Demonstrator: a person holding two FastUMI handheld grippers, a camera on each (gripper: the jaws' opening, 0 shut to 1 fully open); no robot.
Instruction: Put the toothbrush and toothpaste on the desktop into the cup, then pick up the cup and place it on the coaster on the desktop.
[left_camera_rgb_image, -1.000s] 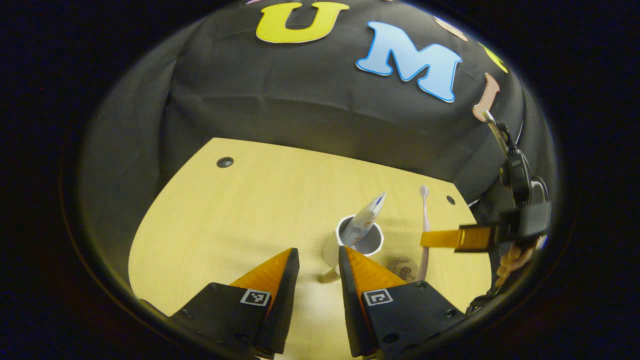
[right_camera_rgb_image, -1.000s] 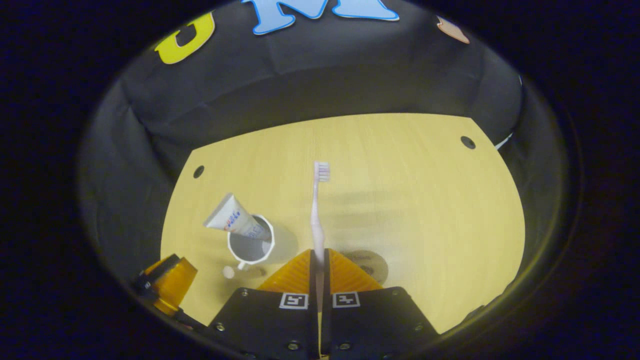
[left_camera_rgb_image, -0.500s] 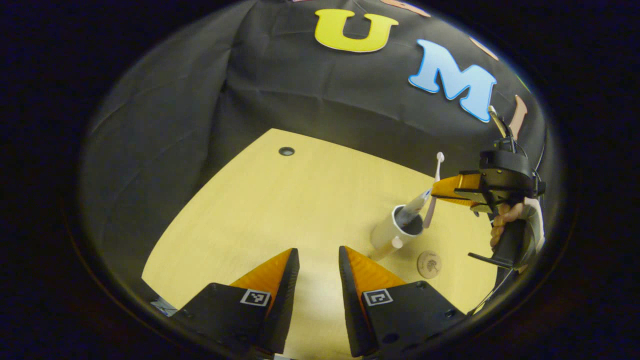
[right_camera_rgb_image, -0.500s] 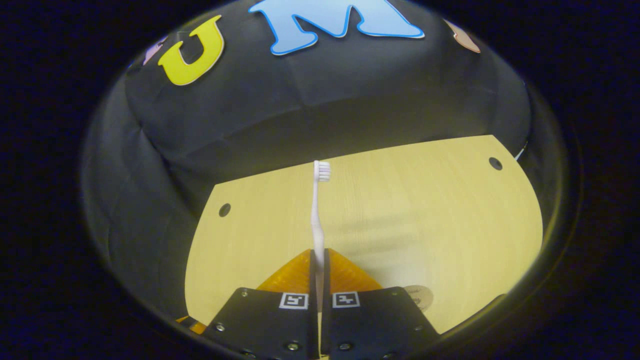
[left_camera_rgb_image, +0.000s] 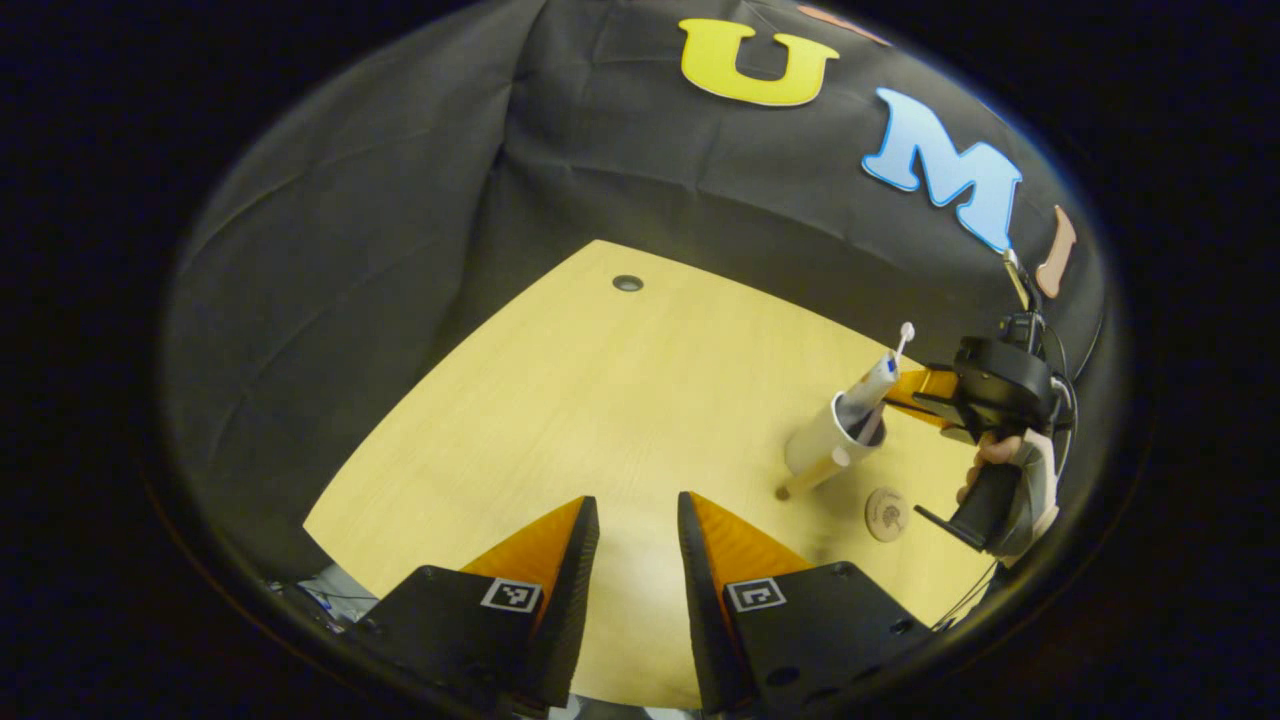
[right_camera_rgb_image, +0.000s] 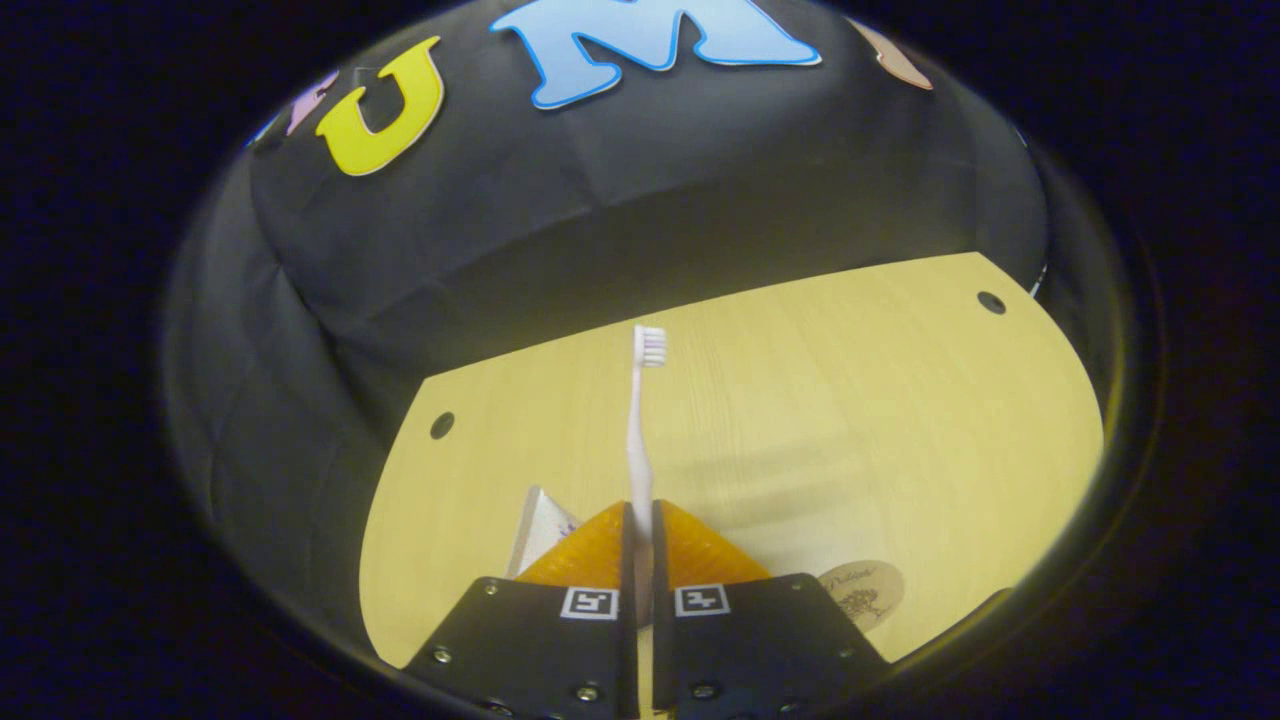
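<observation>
Toothbrush (right_camera_rgb_image: 640, 430) handle is pinched between the closed fingers of the right gripper (right_camera_rgb_image: 640, 540), bristles pointing away, so that the lower end can be fed into the white cup (left_camera_rgb_image: 825, 445). Seen from the left gripper view, the brush is held upright at the cup's mouth, beside the toothpaste tube (left_camera_rgb_image: 872, 385) leaning inside. The left gripper (left_camera_rgb_image: 638, 550) is held well back, fingers narrowly parted and empty. The round coaster (left_camera_rgb_image: 887, 514) lies bare on the desktop (left_camera_rgb_image: 600, 400) just beside the cup.
</observation>
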